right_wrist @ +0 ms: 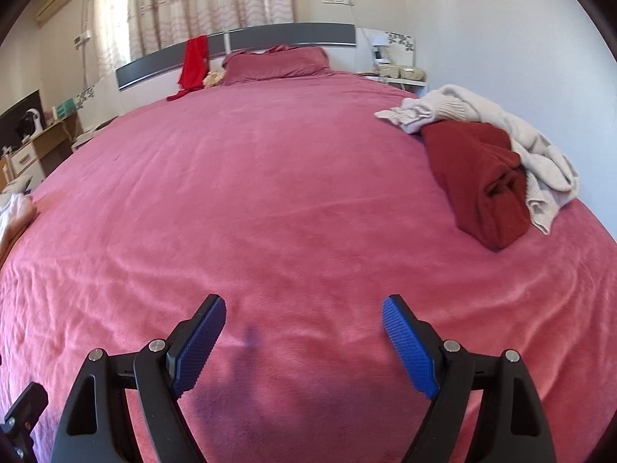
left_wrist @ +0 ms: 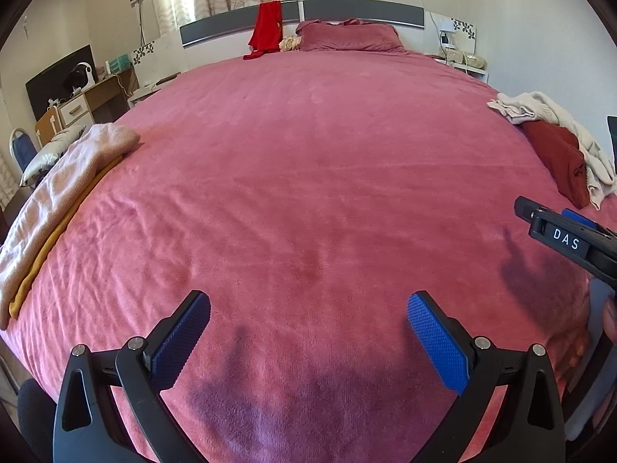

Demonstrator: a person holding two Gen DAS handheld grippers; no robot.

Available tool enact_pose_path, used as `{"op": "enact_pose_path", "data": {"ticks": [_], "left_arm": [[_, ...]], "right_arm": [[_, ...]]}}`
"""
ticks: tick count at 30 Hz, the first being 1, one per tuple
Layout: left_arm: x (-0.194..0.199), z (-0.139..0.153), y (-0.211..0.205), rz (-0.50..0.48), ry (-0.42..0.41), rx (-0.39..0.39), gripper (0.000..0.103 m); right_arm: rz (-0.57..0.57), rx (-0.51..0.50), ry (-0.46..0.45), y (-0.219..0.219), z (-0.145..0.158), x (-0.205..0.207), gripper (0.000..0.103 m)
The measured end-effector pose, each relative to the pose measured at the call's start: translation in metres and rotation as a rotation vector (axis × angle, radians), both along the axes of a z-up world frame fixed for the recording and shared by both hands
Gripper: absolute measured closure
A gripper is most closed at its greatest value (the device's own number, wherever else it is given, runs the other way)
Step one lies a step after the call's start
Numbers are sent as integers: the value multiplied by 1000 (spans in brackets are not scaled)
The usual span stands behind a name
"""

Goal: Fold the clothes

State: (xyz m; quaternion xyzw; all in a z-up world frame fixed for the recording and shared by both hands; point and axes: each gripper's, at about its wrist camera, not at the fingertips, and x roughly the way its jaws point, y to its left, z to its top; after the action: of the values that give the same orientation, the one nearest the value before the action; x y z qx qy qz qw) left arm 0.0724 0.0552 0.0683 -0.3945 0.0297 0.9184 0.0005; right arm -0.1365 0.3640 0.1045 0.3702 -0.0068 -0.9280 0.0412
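Note:
A loose pile lies at the bed's right edge: a dark red garment (right_wrist: 478, 177) under a cream knit sweater (right_wrist: 501, 127); the pile also shows in the left wrist view (left_wrist: 559, 154). A folded stack of a pale pink garment (left_wrist: 65, 177) on a mustard one (left_wrist: 50, 243) lies at the left edge. My left gripper (left_wrist: 308, 305) is open and empty above the pink bedspread (left_wrist: 308, 154). My right gripper (right_wrist: 304, 306) is open and empty, left of the pile; its body shows in the left wrist view (left_wrist: 567, 237).
A bright red cloth (left_wrist: 266, 29) hangs on the headboard (left_wrist: 362, 11) beside a pink pillow (left_wrist: 347, 34). A desk with drawers (left_wrist: 85, 104) and a chair (left_wrist: 21, 146) stand left of the bed. A nightstand (right_wrist: 393, 75) stands at the right.

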Motion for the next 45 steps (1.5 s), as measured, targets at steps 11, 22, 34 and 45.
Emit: {"op": "enact_pose_path", "data": {"ticks": [11,22,34,45], "left_arm": [[-20,-6,-19,44,12,22,0],[-26,-14,-21,30,-6,38,0],[-12,-16,-50,35,-14,29,0],[8,-37,-73,49,-83,-3,0]], "right_arm": [[-57,-20,-11,11,0,1,18],[-76,-70,-7,23,3,2,17],[-203,-47,-62,129,36,-77,17],[-321,-178,-291,197,1,-165,12]]}}
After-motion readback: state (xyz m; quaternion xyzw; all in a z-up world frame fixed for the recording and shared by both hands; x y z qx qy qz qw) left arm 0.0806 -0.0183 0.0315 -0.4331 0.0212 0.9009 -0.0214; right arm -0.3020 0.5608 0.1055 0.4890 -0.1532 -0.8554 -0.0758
